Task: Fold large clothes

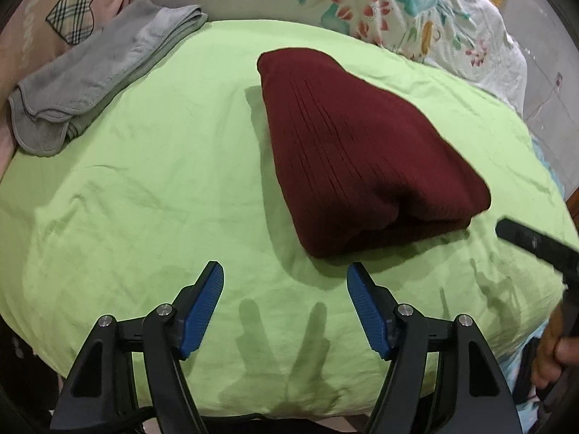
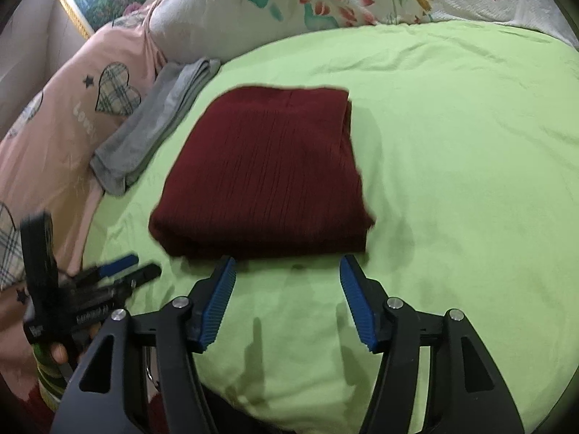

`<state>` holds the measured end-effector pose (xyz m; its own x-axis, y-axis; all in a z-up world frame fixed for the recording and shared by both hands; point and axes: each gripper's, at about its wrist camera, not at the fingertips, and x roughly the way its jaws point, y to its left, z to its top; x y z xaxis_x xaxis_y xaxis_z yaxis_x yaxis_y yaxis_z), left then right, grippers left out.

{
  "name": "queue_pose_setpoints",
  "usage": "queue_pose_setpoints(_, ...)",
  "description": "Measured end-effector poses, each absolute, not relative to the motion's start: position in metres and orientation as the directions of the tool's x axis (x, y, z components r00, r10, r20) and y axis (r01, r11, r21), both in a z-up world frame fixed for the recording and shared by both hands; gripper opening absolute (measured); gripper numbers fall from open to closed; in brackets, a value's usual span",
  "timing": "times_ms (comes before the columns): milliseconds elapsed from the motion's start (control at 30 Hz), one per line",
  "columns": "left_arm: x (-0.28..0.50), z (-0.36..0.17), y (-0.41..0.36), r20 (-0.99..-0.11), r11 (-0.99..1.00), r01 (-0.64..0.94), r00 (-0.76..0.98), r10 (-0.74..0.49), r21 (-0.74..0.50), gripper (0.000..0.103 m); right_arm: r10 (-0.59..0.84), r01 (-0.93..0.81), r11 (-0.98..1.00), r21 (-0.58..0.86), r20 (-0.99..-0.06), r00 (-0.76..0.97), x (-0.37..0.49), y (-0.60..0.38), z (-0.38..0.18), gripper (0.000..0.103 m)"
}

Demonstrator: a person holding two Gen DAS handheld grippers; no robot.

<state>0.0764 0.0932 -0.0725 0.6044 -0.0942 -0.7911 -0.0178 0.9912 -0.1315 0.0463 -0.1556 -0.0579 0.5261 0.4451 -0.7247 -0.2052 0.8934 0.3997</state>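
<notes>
One maroon garment (image 2: 264, 173) lies folded compact on bed (image 2: 452, 144); folding looks done. Left tongs (image 1: 285, 278) and right tongs (image 2: 287, 271) both wide apart, empty.

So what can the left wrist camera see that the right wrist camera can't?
Only the left wrist view shows the tiled wall beyond the bed.

Only the right wrist view shows the whole left gripper from the side.

Both show the folded maroon garment, the grey towel, the green sheet and the floral quilt. Both grippers are open and empty.
</notes>
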Motion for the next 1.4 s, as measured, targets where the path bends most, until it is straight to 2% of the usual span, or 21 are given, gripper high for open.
queue_pose_setpoints(233, 0.116, -0.043, 0.105, -0.742, 0.976, -0.013, 0.651, -0.157, -0.218, 0.073, 0.492, -0.158, 0.855, 0.494, -0.676, 0.549, 0.142, -0.174, -0.058, 0.061)
queue_pose_setpoints(433, 0.156, -0.044, 0.108, -0.755, 0.974, -0.027, 0.636, -0.157, -0.225, 0.075, 0.511, -0.109, 0.842, 0.529, -0.714, 0.478, 0.227, -0.164, -0.086, 0.061)
queue_pose_setpoints(500, 0.165, -0.048, 0.109, -0.755, 0.97, -0.024, 0.632, -0.174, -0.244, 0.079, 0.521, -0.111, 0.839, 0.533, -0.728, 0.446, 0.241, -0.157, -0.098, 0.06)
queue_pose_setpoints(567, 0.173, -0.051, 0.11, -0.754, 0.968, -0.019, 0.631, -0.181, -0.249, 0.08, 0.521, -0.125, 0.842, 0.525, -0.732, 0.439, 0.245, -0.15, -0.1, 0.018)
queue_pose_setpoints(600, 0.175, -0.051, 0.11, -0.754, 0.969, -0.017, 0.631, -0.181, -0.246, 0.08, 0.51, -0.131, 0.848, 0.514, -0.72, 0.471, 0.242, -0.151, -0.093, 0.017)
queue_pose_setpoints(633, 0.176, -0.05, 0.109, -0.753, 0.97, -0.011, 0.632, -0.18, -0.242, 0.08, 0.508, -0.144, 0.846, 0.513, -0.695, 0.509, 0.237, -0.154, -0.084, 0.007)
queue_pose_setpoints(700, 0.178, -0.048, 0.106, -0.752, 0.976, 0.004, 0.637, -0.172, -0.22, 0.08, 0.494, -0.159, 0.846, 0.51, -0.634, 0.595, 0.223, -0.166, -0.065, 0.007)
queue_pose_setpoints(767, 0.182, -0.051, 0.101, -0.759, 0.976, 0.021, 0.625, -0.181, -0.215, 0.08, 0.468, -0.136, 0.854, 0.502, -0.629, 0.621, 0.217, -0.173, -0.063, 0.007)
queue_pose_setpoints(900, 0.194, -0.065, 0.086, -0.772, 0.977, 0.067, 0.602, -0.202, -0.203, 0.08, 0.419, -0.069, 0.888, 0.454, -0.74, 0.526, 0.231, -0.166, -0.106, 0.008)
queue_pose_setpoints(1033, 0.197, -0.068, 0.092, -0.774, 0.967, 0.049, 0.59, -0.231, -0.251, 0.081, 0.439, -0.019, 0.86, 0.51, -0.72, 0.538, 0.229, -0.179, -0.105, 0.022)
queue_pose_setpoints(1133, 0.188, -0.064, 0.094, -0.768, 0.971, 0.042, 0.604, -0.213, -0.237, 0.081, 0.431, -0.024, 0.862, 0.506, -0.707, 0.561, 0.214, -0.184, -0.086, 0.033)
queue_pose_setpoints(1267, 0.168, -0.058, 0.093, -0.759, 0.975, 0.031, 0.622, -0.193, -0.222, 0.081, 0.463, -0.086, 0.852, 0.516, -0.667, 0.584, 0.176, -0.184, -0.063, 0.053)
queue_pose_setpoints(1400, 0.141, -0.056, 0.093, -0.752, 0.979, 0.017, 0.638, -0.168, -0.204, 0.081, 0.488, -0.159, 0.854, 0.496, -0.657, 0.575, 0.136, -0.172, -0.053, 0.061)
